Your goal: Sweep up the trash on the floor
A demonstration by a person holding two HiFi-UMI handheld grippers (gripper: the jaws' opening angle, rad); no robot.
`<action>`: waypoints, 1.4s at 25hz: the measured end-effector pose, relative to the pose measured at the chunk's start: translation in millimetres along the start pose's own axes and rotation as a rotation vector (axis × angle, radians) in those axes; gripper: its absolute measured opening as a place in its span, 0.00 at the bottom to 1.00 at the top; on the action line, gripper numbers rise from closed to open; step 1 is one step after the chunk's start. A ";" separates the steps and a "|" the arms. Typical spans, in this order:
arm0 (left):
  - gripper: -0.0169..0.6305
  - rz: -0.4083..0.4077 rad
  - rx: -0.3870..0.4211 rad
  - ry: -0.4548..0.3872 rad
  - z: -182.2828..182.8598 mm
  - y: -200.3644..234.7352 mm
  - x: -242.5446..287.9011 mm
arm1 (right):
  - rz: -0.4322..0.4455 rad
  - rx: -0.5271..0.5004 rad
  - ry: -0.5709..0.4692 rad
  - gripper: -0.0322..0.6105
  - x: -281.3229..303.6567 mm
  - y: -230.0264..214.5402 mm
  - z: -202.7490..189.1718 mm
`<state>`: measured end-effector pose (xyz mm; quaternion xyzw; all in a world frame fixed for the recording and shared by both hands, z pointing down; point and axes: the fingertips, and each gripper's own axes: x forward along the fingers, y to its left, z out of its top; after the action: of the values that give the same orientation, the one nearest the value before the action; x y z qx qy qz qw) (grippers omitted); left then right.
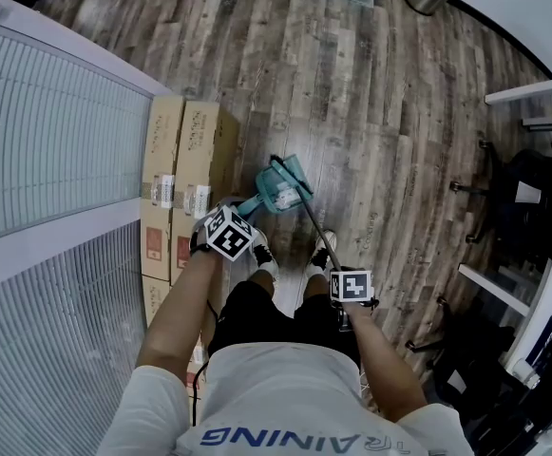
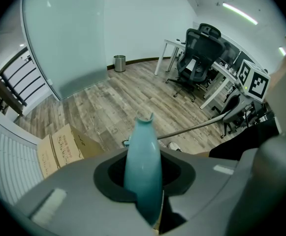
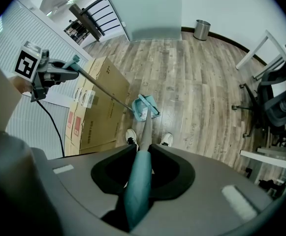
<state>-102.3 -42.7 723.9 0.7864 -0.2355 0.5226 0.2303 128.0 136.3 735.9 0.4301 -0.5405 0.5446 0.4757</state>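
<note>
white shirt [image 1: 285, 388] fills the head view's bottom edge. left gripper [image 1: 230, 234] and right gripper [image 1: 351, 287] hang over the plank floor [image 1: 380, 112], and the teal dustpan [image 1: 283, 184] rests just right of the cardboard boxes [image 1: 192, 150].

left gripper view: jaws clamped on a teal handle [image 2: 143, 166]; office chairs [image 2: 199, 58] stand far beyond the boxes.

right gripper view: jaws clamped on a teal pole grip [image 3: 139, 186], with the dustpan beside the boxes.

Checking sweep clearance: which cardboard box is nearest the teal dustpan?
The outer box, whose side faces the dustpan; the other box lies behind it against the ribbed wall.
</note>
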 end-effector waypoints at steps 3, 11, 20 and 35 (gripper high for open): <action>0.15 0.003 -0.003 -0.004 -0.3 1.8 -0.1 | 0.018 0.043 -0.021 0.21 -6.8 -18.6 5.3; 0.14 0.004 -0.009 -0.013 -1.2 2.1 0.3 | -0.074 0.216 -0.114 0.21 -26.5 -101.6 38.8; 0.15 -0.002 -0.007 -0.009 -2.2 1.1 0.4 | -0.114 0.097 -0.019 0.21 6.9 -83.9 31.8; 0.15 0.001 -0.003 -0.006 -0.4 2.0 2.9 | -0.033 -0.011 0.029 0.21 5.5 -2.1 -6.0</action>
<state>-102.9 -44.5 727.0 0.7874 -0.2373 0.5201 0.2304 129.4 142.6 741.3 0.4282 -0.5293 0.5399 0.4949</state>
